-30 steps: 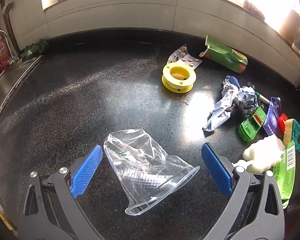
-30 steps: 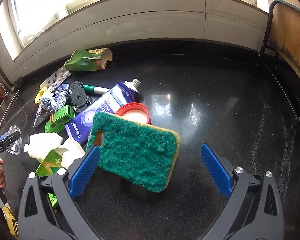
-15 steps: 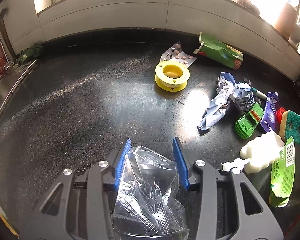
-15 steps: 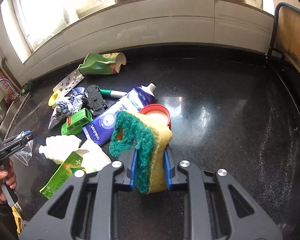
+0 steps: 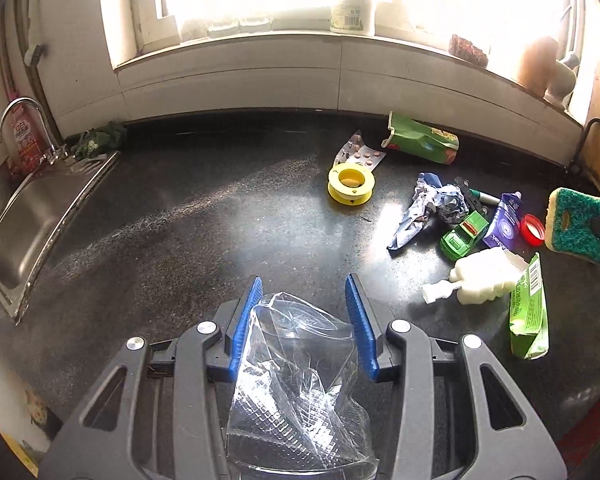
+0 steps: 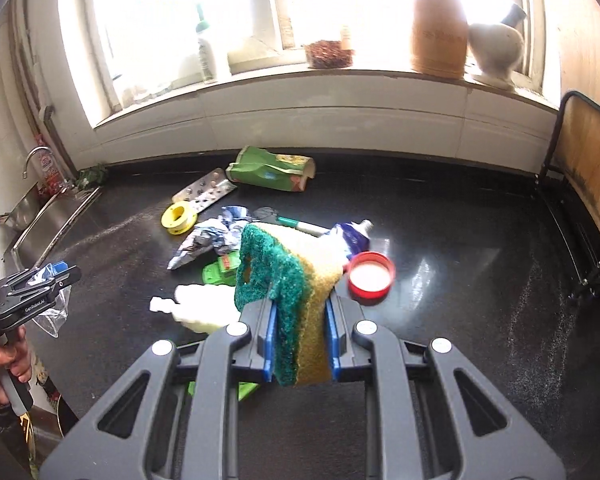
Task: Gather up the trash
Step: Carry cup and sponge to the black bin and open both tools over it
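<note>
While raised above the counter [image 5: 180, 220], the left gripper [image 5: 306, 292] clamps a crushed plastic cup [image 5: 300, 380]; the right gripper [image 6: 300, 308] pinches a sponge [image 6: 296, 280].

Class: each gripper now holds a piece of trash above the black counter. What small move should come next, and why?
Probably carry both away toward a bin, which no view shows. The left gripper is shut on the crushed clear cup and the right gripper on the green sponge; both are clear of the counter, so neither can pick up more.
</note>
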Tool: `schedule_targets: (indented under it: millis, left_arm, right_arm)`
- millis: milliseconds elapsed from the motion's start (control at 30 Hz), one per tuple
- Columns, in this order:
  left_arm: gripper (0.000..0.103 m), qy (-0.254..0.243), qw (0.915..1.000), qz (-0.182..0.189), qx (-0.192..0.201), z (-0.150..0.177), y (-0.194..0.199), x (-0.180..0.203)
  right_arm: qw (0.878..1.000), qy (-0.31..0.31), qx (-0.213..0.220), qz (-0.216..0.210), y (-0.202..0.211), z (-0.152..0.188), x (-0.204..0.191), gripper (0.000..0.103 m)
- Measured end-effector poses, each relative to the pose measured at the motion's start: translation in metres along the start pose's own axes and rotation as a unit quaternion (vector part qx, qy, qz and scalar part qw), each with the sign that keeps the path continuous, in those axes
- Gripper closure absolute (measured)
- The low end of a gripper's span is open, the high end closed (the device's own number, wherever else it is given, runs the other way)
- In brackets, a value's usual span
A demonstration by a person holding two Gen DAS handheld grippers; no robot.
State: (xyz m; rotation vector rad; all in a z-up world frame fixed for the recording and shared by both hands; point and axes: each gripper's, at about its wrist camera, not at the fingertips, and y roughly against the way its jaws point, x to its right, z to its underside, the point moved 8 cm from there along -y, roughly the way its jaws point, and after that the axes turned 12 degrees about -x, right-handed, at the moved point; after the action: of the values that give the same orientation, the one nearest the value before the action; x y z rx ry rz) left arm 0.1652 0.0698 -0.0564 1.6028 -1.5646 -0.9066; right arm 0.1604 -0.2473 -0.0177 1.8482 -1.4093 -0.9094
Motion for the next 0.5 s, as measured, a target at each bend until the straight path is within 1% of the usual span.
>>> schedule_targets:
  millis: [133,200,267,333,400,500]
  left_arm:
    - [0.061,0.018,0.9997,-0.014,0.011,0.028,0.033,-0.033]
    - [0.061,0.031,0.9990,-0.029,0.017,0.046,0.051,-0.057]
    - [0.061,0.050,0.9977,-0.042,0.020,0.067,0.068,-0.084]
    - [0.061,0.073,0.9950,-0.065,0.021,0.094,0.084,-0.115]
    - [0.061,0.100,0.9907,-0.090,0.019,0.124,0.099,-0.148]
    - [0.060,0.153,0.9801,-0.126,0.009,0.180,0.119,-0.201]
  right_arm:
    - [0.997,0.049,-0.001,-0.053,0.003,0.001,-0.081,0.083]
    - [0.993,0.081,-0.002,-0.084,0.003,0.007,-0.131,0.083]
    - [0.986,0.115,-0.006,-0.119,0.002,0.015,-0.186,0.083]
    - [0.977,0.148,-0.016,-0.155,0.000,0.030,-0.242,0.083]
    - [0.964,0.182,-0.028,-0.189,-0.003,0.048,-0.298,0.083]
    - [0.943,0.231,-0.047,-0.234,-0.003,0.082,-0.378,0.083]
